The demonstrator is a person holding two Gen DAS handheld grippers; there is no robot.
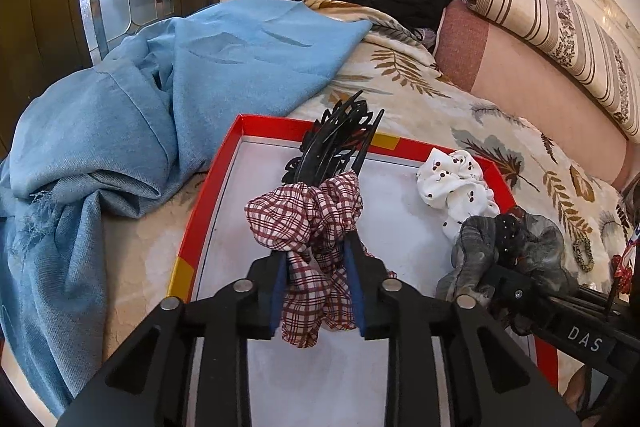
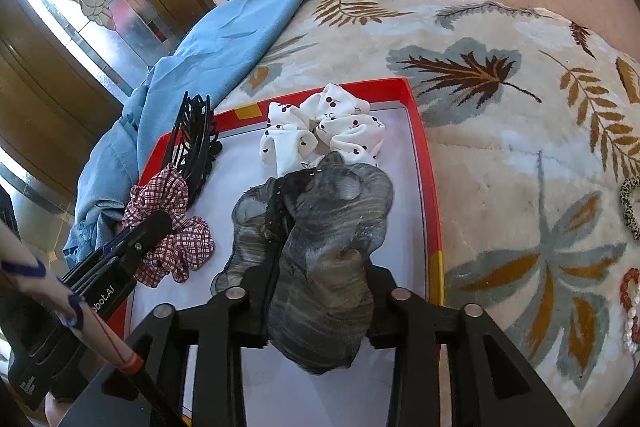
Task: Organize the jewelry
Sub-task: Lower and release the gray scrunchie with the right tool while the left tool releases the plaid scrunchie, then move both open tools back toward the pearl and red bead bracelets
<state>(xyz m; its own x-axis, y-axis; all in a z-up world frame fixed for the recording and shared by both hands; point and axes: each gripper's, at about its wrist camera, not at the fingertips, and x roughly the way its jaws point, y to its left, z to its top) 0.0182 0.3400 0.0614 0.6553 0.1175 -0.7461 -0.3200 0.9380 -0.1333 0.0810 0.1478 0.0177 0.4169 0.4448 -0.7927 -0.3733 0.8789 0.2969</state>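
A red-and-white plaid scrunchie (image 1: 304,211) is clamped by the left gripper (image 1: 318,291) and a grey sheer scrunchie (image 2: 320,247) by the right gripper (image 2: 318,311) over the red-rimmed shallow box (image 2: 424,147); beaded pieces (image 2: 630,307) on the bed are left unsorted

White letters "DAS" stand on the black body of the right gripper (image 1: 532,291), seen in the left wrist view at the lower right, just beyond the right edge of the shallow red-rimmed cardboard tray (image 1: 280,121). In the right wrist view, the black body of the left gripper (image 2: 150,227), at the tray's left edge, bears white lettering that reads "obot.AI", its beginning hidden. Nothing else is readable.
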